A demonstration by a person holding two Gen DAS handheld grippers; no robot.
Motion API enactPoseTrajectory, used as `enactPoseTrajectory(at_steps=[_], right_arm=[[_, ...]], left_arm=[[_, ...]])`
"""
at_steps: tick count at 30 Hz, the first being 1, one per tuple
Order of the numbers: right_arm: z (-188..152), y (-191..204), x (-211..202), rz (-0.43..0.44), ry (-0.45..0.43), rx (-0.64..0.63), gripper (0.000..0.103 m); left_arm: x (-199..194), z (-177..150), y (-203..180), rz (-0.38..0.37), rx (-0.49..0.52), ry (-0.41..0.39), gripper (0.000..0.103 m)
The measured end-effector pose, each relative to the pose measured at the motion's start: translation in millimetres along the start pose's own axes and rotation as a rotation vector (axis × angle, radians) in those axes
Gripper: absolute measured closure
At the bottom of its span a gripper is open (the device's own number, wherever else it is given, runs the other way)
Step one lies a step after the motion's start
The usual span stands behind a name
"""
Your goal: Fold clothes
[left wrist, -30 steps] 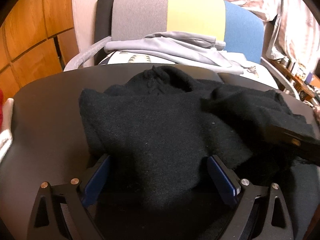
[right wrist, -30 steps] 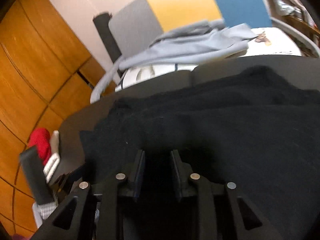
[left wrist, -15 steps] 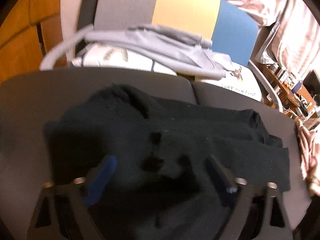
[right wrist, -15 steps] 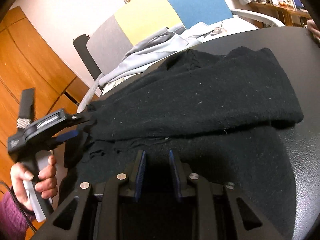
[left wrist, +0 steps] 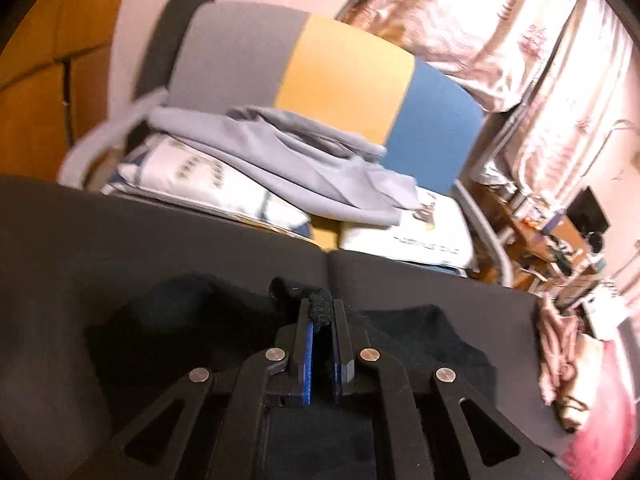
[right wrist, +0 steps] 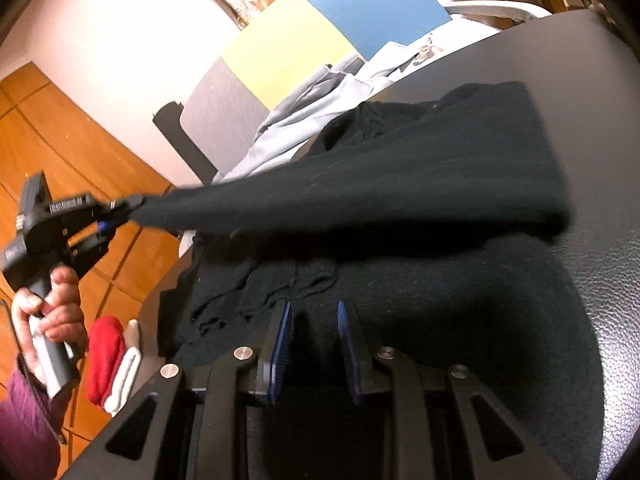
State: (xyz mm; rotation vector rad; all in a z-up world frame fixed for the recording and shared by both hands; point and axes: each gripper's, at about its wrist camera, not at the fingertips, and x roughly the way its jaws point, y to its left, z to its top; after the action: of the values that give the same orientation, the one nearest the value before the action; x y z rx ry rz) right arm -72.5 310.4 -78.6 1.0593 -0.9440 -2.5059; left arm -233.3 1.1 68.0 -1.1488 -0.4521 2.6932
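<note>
The black knitted sweater (right wrist: 420,184) lies on the dark leather-textured tabletop (right wrist: 592,92), its near hem by the tabletop's 6 o'clock edge. One corner is lifted off the surface toward 9 o'clock, drawn into a taut, tapering fold whose long axis runs from 3 to 9 o'clock. The left tool (right wrist: 120,210) is clamped on that corner, its pads pressed together on a tuft of black knit (left wrist: 321,308); a hand (right wrist: 48,312) in a purple sleeve (right wrist: 24,420) grips its handle. The right tool (right wrist: 312,320) stands part-way apart over the flat lower layer, and whether it pinches cloth I cannot tell. Bare tabletop shows at 3 o'clock. Red and white cloth (right wrist: 110,360) hangs at the 8 o'clock edge. Beyond, at 12 o'clock, a grey, yellow and blue chair (left wrist: 320,80) carries grey garments (left wrist: 288,160); wooden panels (right wrist: 60,140) stand at 10 o'clock.
</note>
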Motion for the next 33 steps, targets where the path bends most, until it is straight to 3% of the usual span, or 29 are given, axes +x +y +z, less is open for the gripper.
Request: enactPoseTrajectory(at_steps=[3,8,11,14,18,21,24,26,28,30,33], right_arm=[[0.8,-4.4,-6.5,-0.019,-0.024,0.031,0.080],[11.9,-13.2,-10.1,-0.033,0.000,0.088,0.079],[26.2,-23.1,-12.7,-0.073,-0.006,0.127,0.079],[42.4,-42.0,-21.6,-0.120,-0.053,0.190,0.079],[54.9,-64.9,-39.1,-0.190,-0.146,0.229,0.078],[56.1,-82.7,-45.4,-0.215,-0.157,0.261,0.079],[58.1,-79.2,-57.1,-0.230,-0.158,0.263,0.075],[62.2,-71.5,-59.7,-0.215,-0.155,0.231,0.075],[72.4,-70.7,-49.8,-0.190,-0.116,0.240,0.074],[84.3,-72.9,-36.1,-0.182,-0.074,0.255,0.074],[97.4,-74.0,-7.9,-0.175,0.007,0.258,0.076]], left_arm=[[4.8,-7.7,27.3,0.063,-0.015,0.020,0.096],[18.8,-46.8,74.1,0.125,-0.087,0.075,0.095],[22.5,-69.1,90.2,0.133,-0.098,0.084,0.095],[24.7,-87.4,95.0,0.135,-0.094,0.088,0.094],[21.1,-104.2,91.8,0.171,-0.044,0.028,0.090],[24.5,-115.4,83.3,0.198,0.022,0.005,0.087],[20.8,-117.9,72.4,0.188,0.080,0.023,0.060],[13.0,-121.4,64.2,0.193,0.123,-0.011,0.045],[5.7,-125.2,60.2,0.227,0.158,-0.059,0.039],[3.3,-124.7,60.7,0.257,0.168,-0.078,0.038],[9.1,-122.9,70.2,0.308,0.143,-0.047,0.038]])
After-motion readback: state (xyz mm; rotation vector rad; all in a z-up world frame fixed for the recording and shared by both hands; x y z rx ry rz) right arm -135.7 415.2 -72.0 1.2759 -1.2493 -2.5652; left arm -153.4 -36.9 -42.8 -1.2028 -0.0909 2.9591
